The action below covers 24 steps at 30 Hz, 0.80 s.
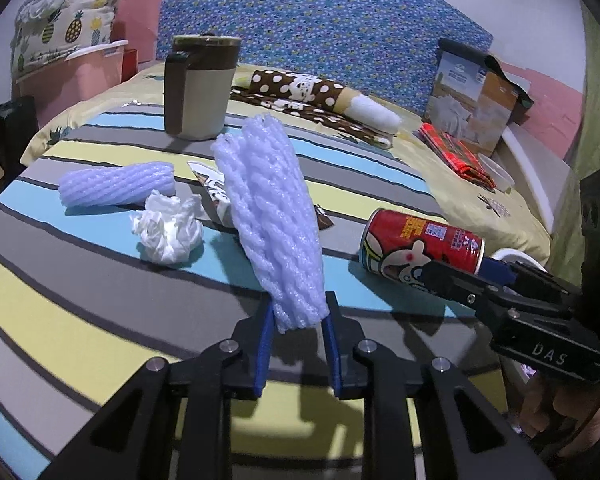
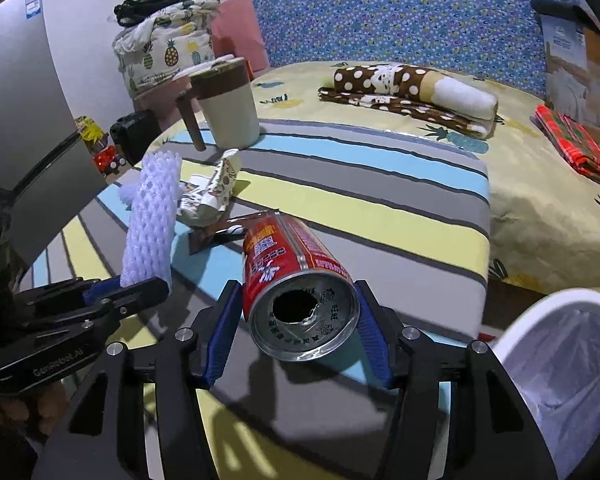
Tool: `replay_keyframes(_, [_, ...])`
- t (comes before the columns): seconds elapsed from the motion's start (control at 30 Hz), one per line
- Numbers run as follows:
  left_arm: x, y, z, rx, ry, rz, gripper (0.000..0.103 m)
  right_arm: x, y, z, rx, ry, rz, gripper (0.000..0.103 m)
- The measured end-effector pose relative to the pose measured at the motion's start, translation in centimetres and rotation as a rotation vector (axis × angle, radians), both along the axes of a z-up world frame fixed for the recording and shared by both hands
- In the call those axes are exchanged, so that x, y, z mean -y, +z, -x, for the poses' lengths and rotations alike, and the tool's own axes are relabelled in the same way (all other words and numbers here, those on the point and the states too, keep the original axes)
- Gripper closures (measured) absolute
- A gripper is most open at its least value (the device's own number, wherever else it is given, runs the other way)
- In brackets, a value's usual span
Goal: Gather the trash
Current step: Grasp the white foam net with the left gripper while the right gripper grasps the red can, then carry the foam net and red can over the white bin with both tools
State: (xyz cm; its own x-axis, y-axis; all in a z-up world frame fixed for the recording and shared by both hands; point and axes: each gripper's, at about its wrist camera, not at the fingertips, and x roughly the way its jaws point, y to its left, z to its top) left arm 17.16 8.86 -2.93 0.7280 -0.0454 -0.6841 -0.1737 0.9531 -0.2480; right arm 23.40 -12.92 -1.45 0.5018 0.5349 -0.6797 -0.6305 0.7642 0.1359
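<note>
My left gripper [image 1: 298, 300] is shut on a white foam fruit net [image 1: 270, 216] and holds it upright over the striped surface [image 1: 100, 320]; the net also shows in the right wrist view [image 2: 150, 220]. My right gripper [image 2: 296, 296] is shut on a red drink can [image 2: 296, 280] lying on its side, open end toward the camera; the can also shows in the left wrist view [image 1: 418, 246]. A second foam net [image 1: 116, 182], a crumpled white tissue [image 1: 168, 232] and a crumpled wrapper [image 2: 210, 192] lie on the surface.
A white bin with a clear liner [image 2: 560, 360] stands at the lower right, off the surface's edge. A beige and brown lidded mug [image 1: 198, 88] stands at the back. A polka-dot roll [image 1: 320, 96] and a boxed item [image 1: 472, 100] lie on the bed behind.
</note>
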Motion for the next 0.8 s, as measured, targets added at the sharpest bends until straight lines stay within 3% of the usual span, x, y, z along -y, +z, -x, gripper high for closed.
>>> replay_keyframes(0.8, [5.8,2.9,4.9,0.037,-0.133,-0.054,0.079,5.2,1.6,5.3,0.044,-0.106,-0.076,0.047])
